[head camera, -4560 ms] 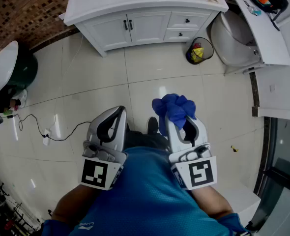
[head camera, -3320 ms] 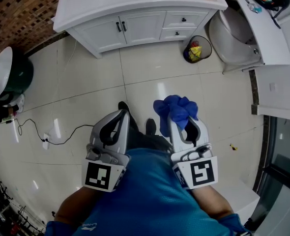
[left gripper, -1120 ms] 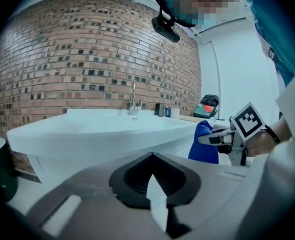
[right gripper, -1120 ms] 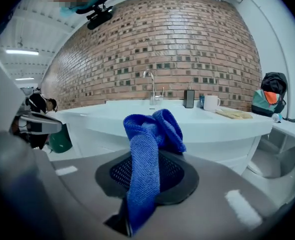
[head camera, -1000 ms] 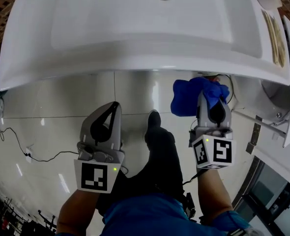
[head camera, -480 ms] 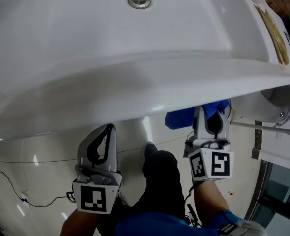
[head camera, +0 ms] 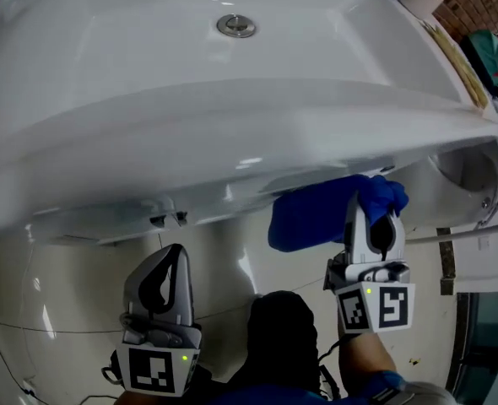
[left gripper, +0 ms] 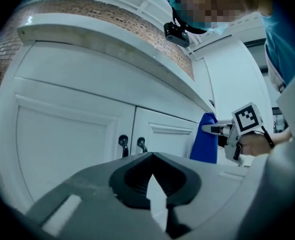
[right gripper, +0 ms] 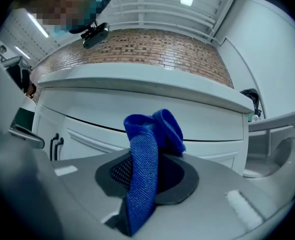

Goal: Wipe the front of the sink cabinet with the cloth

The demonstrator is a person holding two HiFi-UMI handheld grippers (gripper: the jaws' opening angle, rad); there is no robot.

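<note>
The white sink cabinet (head camera: pixel 232 116) fills the upper head view, its overhanging top hiding most of the front; the door handles (head camera: pixel 166 219) peek out below. My right gripper (head camera: pixel 370 199) is shut on the blue cloth (head camera: pixel 312 219), held up under the counter edge at the cabinet's right part. In the left gripper view the cloth (left gripper: pixel 203 145) hangs close against a drawer front; contact cannot be told. The cloth (right gripper: pixel 143 169) is bunched between the right gripper (right gripper: pixel 147 159) jaws. My left gripper (head camera: pixel 175 253) is shut and empty, low before the doors (left gripper: pixel 72 134).
A white toilet (head camera: pixel 473 171) stands right of the cabinet. The drain (head camera: pixel 235 25) sits in the basin. A dark shoe (head camera: pixel 278 327) rests on the glossy tiled floor (head camera: pixel 72 294) between the grippers. Brick wall (right gripper: pixel 152 46) rises behind the counter.
The person has walked up to the cabinet and dropped lower. The right gripper has lifted the cloth forward under the counter edge; the left gripper has stayed low.
</note>
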